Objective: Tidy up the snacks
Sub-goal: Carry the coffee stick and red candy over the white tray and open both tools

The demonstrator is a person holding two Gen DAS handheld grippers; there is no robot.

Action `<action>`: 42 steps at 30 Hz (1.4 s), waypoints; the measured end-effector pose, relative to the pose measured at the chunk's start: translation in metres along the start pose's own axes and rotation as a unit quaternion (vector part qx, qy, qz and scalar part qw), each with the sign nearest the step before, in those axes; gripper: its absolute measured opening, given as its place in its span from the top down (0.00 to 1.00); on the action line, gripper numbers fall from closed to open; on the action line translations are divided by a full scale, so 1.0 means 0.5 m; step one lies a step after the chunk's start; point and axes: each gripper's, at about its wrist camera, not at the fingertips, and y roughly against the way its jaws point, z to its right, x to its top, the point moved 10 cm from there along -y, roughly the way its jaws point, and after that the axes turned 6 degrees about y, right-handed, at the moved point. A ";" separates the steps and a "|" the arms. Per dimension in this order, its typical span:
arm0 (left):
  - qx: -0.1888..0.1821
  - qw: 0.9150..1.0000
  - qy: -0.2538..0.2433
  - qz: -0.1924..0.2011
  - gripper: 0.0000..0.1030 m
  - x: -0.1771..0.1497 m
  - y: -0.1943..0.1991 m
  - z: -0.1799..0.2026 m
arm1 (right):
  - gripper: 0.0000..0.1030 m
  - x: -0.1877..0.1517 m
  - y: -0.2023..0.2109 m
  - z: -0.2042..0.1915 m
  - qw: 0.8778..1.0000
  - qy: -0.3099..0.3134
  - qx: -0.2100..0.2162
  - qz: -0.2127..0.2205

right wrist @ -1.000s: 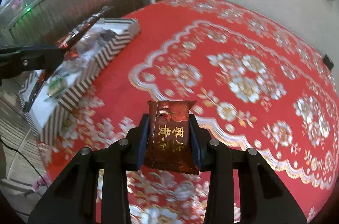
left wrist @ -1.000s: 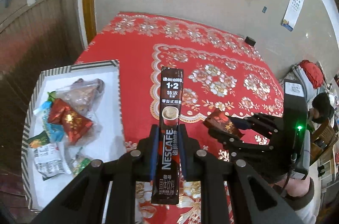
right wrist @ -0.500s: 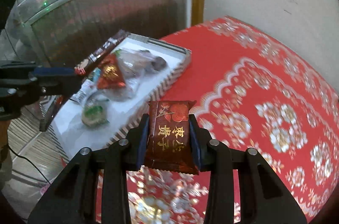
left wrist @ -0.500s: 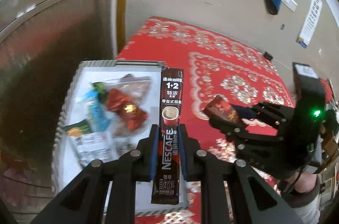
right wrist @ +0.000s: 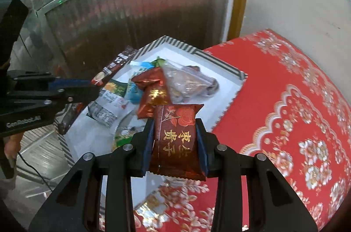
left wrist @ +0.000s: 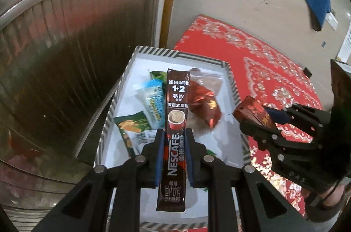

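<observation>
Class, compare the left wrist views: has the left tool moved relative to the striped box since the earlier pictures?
Yes. The left tool, shut on the coffee stick, has swung leftward from over the red tablecloth to over the striped box.

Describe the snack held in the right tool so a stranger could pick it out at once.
Find the striped-rim box at the edge of the red tablecloth. Over its near side, the right tool clamps a dark red packet. Unlike the similar red packet in the box, it shows a rose and upright gold characters.
</observation>
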 end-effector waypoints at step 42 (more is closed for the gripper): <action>0.096 0.995 0.000 0.031 0.34 0.003 -0.073 -0.035 | 0.63 -0.026 -0.067 -0.072 0.998 -0.001 0.067 -0.009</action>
